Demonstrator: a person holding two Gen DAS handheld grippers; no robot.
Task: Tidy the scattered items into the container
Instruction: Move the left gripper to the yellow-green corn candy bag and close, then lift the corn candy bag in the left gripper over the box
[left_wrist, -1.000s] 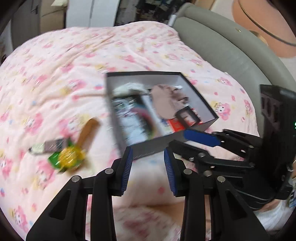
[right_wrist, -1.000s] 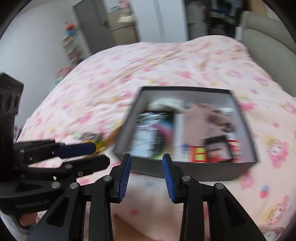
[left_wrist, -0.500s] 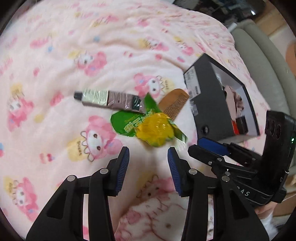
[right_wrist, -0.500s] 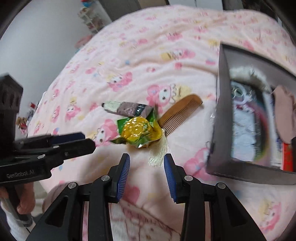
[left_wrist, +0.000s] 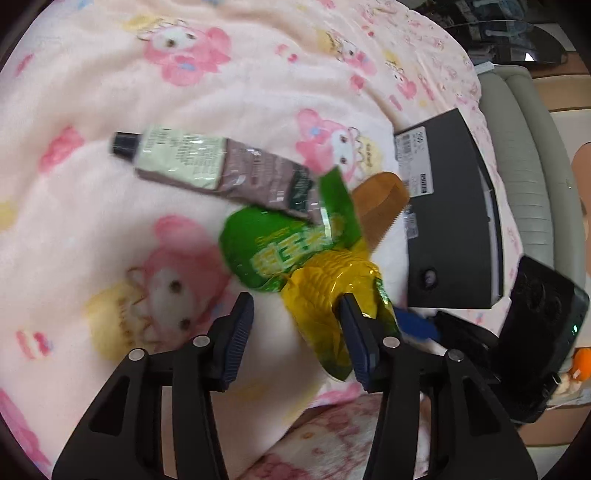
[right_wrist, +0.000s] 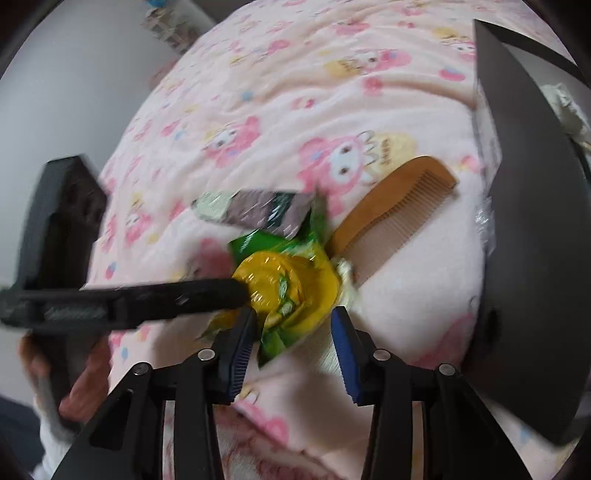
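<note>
Both grippers straddle the yellow-green snack packet (right_wrist: 291, 291) on the bed: left gripper (left_wrist: 295, 325) jaws opening, right gripper (right_wrist: 293, 338) parted, neither gripping; best centre on its bulge before closing.

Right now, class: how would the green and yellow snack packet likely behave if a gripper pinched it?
The snack packet looks like thin glossy film, so it probably crumples and may slip. Its flat green end would likely flop. It seems light, and lifting it might nudge the tube overlapping it.
</note>
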